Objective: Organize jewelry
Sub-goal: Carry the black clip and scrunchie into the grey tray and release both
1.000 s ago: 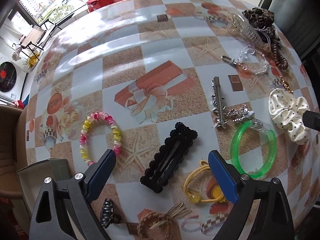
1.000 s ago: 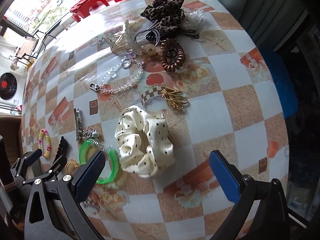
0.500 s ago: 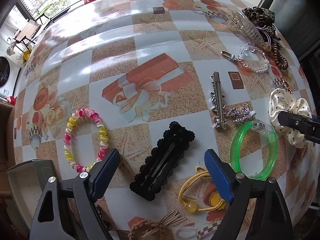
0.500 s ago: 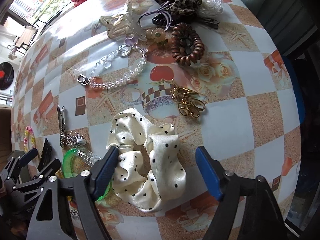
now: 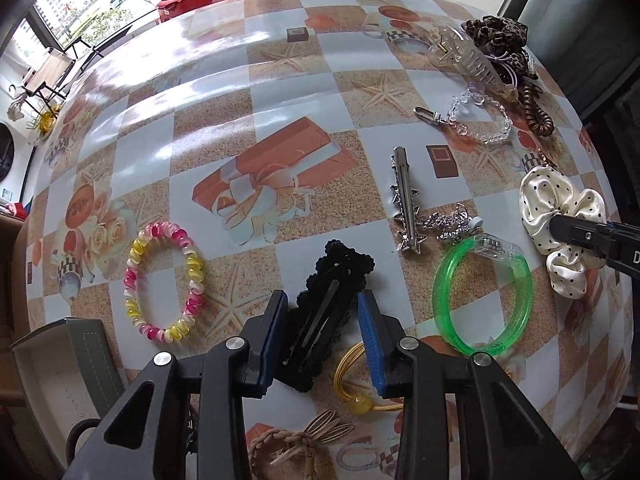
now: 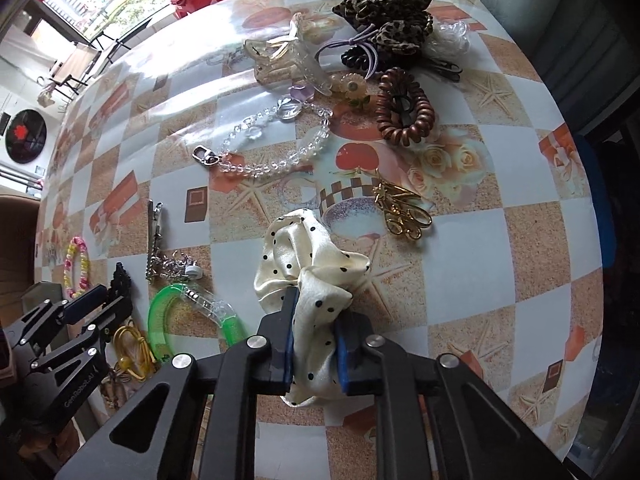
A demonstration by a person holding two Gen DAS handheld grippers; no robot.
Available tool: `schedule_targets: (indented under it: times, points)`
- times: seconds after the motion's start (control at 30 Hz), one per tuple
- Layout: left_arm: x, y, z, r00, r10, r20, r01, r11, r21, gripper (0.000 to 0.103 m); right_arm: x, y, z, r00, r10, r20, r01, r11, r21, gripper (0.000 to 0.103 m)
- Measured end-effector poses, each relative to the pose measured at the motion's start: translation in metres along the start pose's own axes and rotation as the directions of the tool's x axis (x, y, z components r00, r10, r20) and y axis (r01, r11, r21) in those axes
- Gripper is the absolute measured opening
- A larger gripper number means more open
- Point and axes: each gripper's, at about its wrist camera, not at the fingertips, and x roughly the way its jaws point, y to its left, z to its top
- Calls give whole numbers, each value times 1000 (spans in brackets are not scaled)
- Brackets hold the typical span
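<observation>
Two grippers are working over the checked tabletop (image 5: 280, 92) at once. The left gripper (image 5: 322, 332), its jaws having just been closing, is now pinching the black hair clip (image 5: 324, 316) by its long sides, near a pink-and-yellow coil bracelet (image 5: 164, 280) and a green bangle (image 5: 484, 296). The right gripper (image 6: 314, 344), also having just been closing, is squeezing the cream dotted scrunchie (image 6: 308, 264) between its blue pads, bunching the fabric upward. A clear bead chain (image 6: 272, 148) and a brown coil tie (image 6: 404, 108) are lying farther back.
</observation>
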Motion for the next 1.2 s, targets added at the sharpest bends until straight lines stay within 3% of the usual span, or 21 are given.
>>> schedule_targets:
  times: [0.33,0.67,0.87,1.2]
  points:
    - [-34,7,-9,998,-33,50,35,998,-47,39,-43,-14,-24,997,66,29,-67,998,22,15]
    - [-88,25,-41,991,-47,126,66,986,-155,39,-79,8,-56,994,110,28,-109,994,-22,15]
    - [-114,55,-72,988,9,153,29,968,-248,40,-91,47,-67,989,144,16,-143,987,-72,15]
    - [-136,140,-133,984,113,137,-44,901,-431,40,-90,156,-88,974,220,-49,-226,943,-246,15]
